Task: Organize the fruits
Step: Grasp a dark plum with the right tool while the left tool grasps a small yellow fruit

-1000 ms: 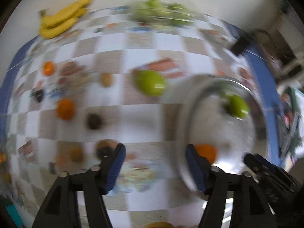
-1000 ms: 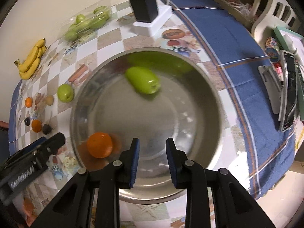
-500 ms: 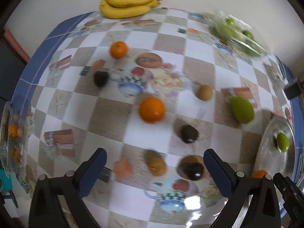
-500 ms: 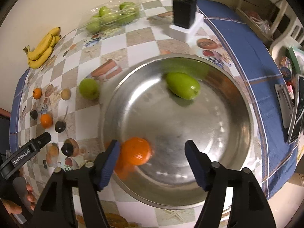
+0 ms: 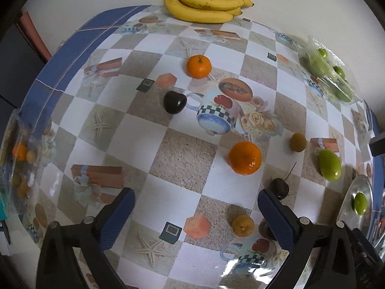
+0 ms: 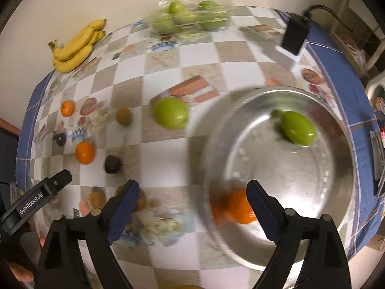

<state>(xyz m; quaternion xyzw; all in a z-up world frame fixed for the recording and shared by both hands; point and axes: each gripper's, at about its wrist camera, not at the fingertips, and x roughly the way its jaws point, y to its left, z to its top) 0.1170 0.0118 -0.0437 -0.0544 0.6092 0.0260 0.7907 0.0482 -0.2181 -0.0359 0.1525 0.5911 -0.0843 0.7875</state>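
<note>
Both claws are spread wide, empty. Left claw (image 5: 196, 213) hangs over loose fruit on the desk (image 5: 182, 159); steel bowl (image 6: 336, 228) holds an orange (image 6: 237, 208) and a green fruit (image 6: 298, 127). I'd take the near orange (image 5: 245, 157): centre it, descend straight, close gently so it can't roll.

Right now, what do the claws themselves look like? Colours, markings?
Both alike: black plastic finger arms with round pivot screws, tipped by dark blue textured pads. The left claw body reads "GenRobot.AI" in white in the right wrist view. The right claw shows no text. No cables visible.
</note>
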